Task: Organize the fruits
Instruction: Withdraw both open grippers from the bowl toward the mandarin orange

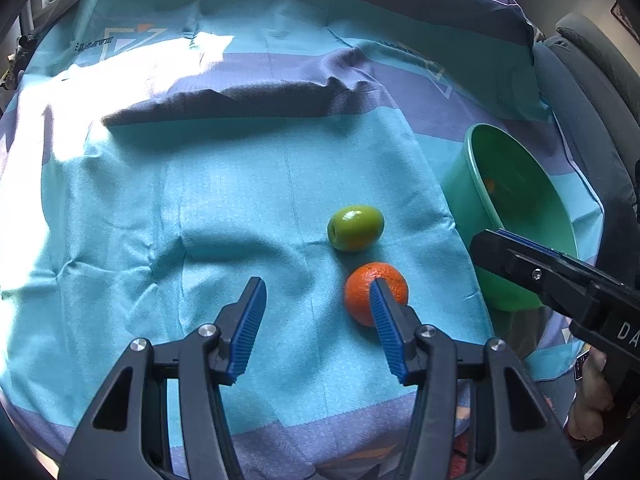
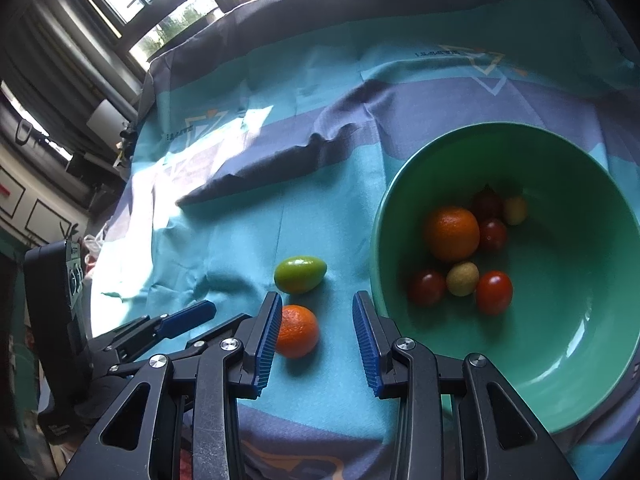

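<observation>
**A:** Where are your fruits right now?

**B:** Two are out on the blue cloth (image 1: 168, 208): the orange (image 2: 298, 330) and the green fruit (image 2: 300, 275). They lie near each other, just beside the green bowl (image 2: 592, 392). The bowl already holds another orange (image 2: 452, 233), some small red fruits and two little yellowish ones.

**A:** Why are your grippers held like that?

**B:** Your left gripper (image 1: 318, 320) has its fingers spread wide, with nothing in it. It points down at the cloth, and one finger hides part of the orange. I think you want to pick the orange up next. Your right gripper (image 2: 316, 338) is empty too, fingers apart, hanging near the bowl's rim.

**A:** Is anything in your way?

**B:** The green fruit sits close behind the orange, so a wide finger could bump it and make it roll. Your two grippers are also near each other. The cloth has folds farther back, but they are well apart from the fruit.
</observation>
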A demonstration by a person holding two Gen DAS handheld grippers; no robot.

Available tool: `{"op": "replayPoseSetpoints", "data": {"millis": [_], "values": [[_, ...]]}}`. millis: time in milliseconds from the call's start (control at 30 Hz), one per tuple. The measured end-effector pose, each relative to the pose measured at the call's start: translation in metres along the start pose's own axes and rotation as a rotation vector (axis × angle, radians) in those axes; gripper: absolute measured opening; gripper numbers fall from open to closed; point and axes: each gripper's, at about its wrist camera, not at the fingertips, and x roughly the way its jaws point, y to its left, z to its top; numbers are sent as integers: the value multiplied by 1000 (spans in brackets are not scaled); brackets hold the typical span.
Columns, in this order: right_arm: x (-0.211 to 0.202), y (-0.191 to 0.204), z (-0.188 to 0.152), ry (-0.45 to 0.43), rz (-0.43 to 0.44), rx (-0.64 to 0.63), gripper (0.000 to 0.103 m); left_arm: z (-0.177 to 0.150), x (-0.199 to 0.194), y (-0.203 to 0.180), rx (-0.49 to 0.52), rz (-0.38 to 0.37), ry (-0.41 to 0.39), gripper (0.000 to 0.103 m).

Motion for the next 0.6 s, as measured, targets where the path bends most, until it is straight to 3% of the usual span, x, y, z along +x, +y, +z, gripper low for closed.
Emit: {"op": "replayPoseSetpoints", "data": {"millis": [367,600], "values": [[9,-2,-2,43,40,32,38,-1,1,-15,13,-18,-14,53],[15,1,-3,45,16,44,38,-6,11,-25,51,-18,1,52]]}}
